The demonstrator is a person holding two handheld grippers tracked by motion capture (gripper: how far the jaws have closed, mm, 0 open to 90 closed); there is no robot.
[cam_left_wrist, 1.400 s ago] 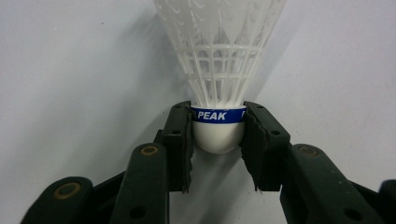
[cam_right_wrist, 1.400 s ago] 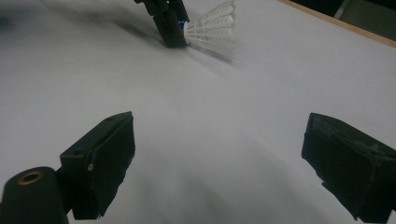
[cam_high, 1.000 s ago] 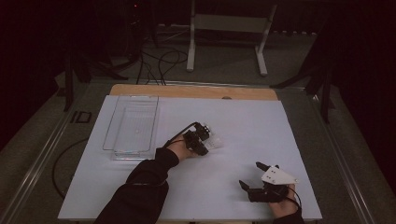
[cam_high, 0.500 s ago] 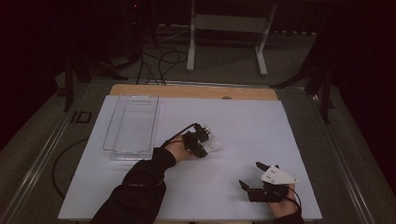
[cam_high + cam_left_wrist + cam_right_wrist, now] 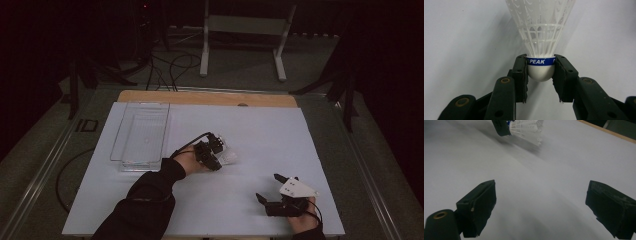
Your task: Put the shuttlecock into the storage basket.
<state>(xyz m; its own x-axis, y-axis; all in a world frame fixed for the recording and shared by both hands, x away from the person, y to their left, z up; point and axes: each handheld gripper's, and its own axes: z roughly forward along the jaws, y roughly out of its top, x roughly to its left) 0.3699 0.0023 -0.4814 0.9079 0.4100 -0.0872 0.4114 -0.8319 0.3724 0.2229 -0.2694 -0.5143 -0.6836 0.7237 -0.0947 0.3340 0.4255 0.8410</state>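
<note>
White plastic shuttlecock (image 5: 541, 37) clamped at its cork by the left tongs (image 5: 540, 75).
Light, with a fragile skirt, so the firm cork suited gripping; right tongs (image 5: 541, 202) stood apart.

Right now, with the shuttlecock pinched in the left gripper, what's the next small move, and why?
Probably lift and carry it left toward the clear tray. The left gripper is shut on the shuttlecock at its cork base, and the right gripper rests open, apart from it.

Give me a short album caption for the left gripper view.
Left hand-held gripper clamps a white shuttlecock by its blue-banded cork above a white table.
</note>
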